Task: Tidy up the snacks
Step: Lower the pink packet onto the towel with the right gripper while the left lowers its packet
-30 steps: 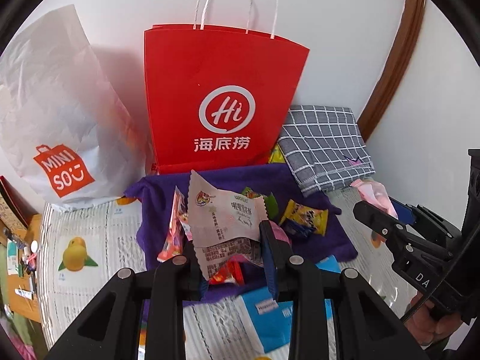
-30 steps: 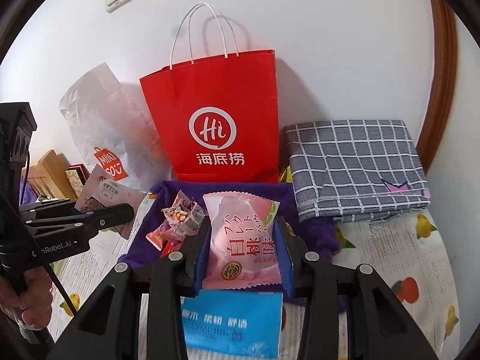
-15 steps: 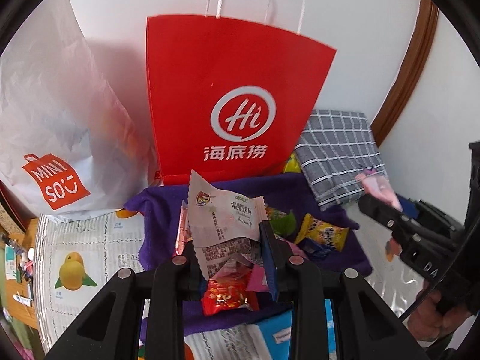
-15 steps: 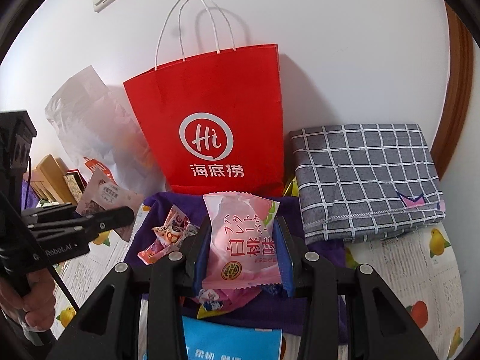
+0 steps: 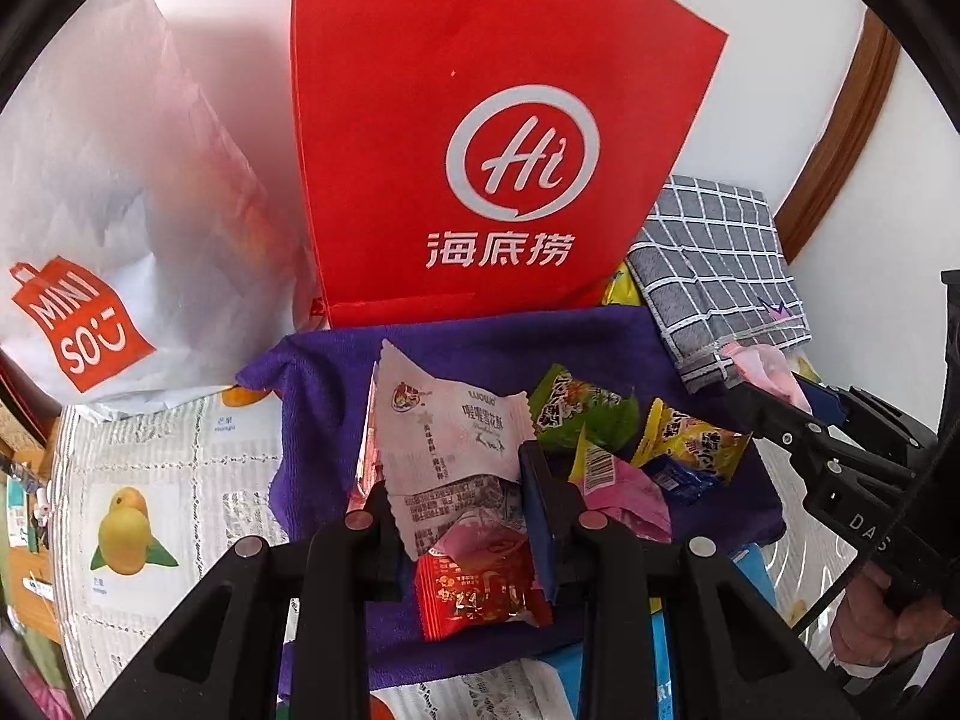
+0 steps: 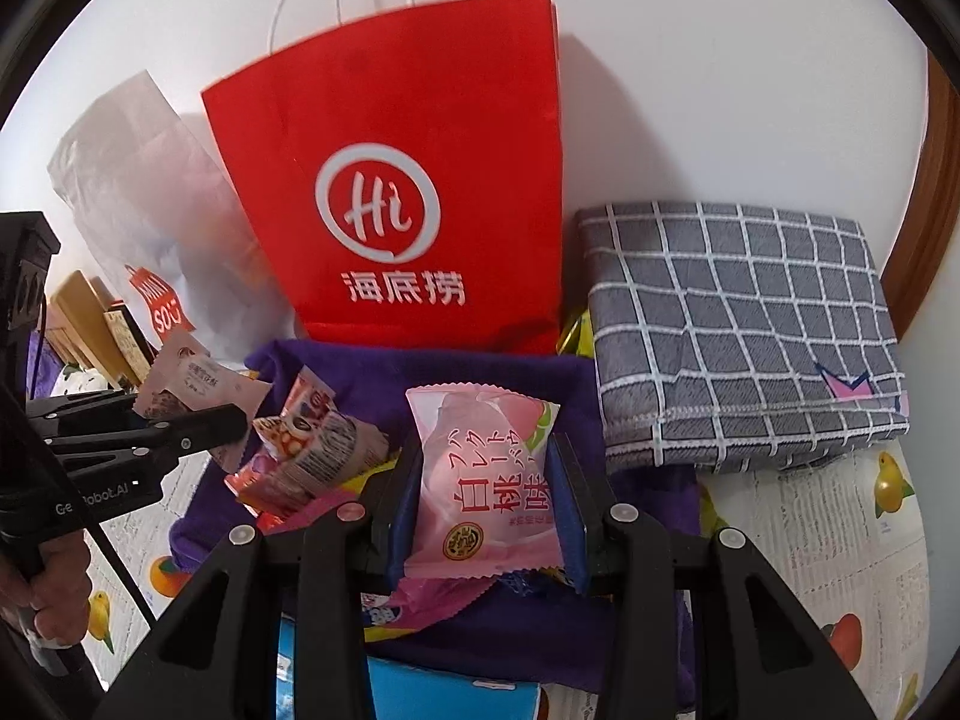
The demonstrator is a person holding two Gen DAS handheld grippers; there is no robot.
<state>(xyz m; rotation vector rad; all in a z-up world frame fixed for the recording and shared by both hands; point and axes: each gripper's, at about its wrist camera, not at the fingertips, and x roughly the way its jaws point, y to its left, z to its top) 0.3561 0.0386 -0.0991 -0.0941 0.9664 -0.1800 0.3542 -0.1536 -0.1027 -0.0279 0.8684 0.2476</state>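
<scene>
My left gripper [image 5: 459,480] is shut on a pale pink-white snack packet [image 5: 450,426], held upright over the purple cloth [image 5: 324,396]. My right gripper [image 6: 486,471] is shut on a pink peach-print packet [image 6: 486,480]. Both hover in front of the red Hi paper bag [image 5: 498,138], which also shows in the right wrist view [image 6: 408,180]. Loose snacks lie on the cloth: a red packet [image 5: 480,588], a green one [image 5: 576,405], a yellow one [image 5: 696,438]. The right gripper shows at the right of the left wrist view [image 5: 774,396], and the left gripper at the left of the right wrist view [image 6: 198,420].
A white Miniso bag [image 5: 108,252] stands left of the red bag. A folded grey checked cloth [image 6: 744,330] lies to the right. A blue box [image 6: 444,690] sits at the near edge. The fruit-print tablecloth [image 5: 150,480] covers the table; books [image 6: 90,324] stand far left.
Both grippers moved forward toward the red bag with their packets still held; the bag now looms larger and the loose snacks sit closer under the fingers.
</scene>
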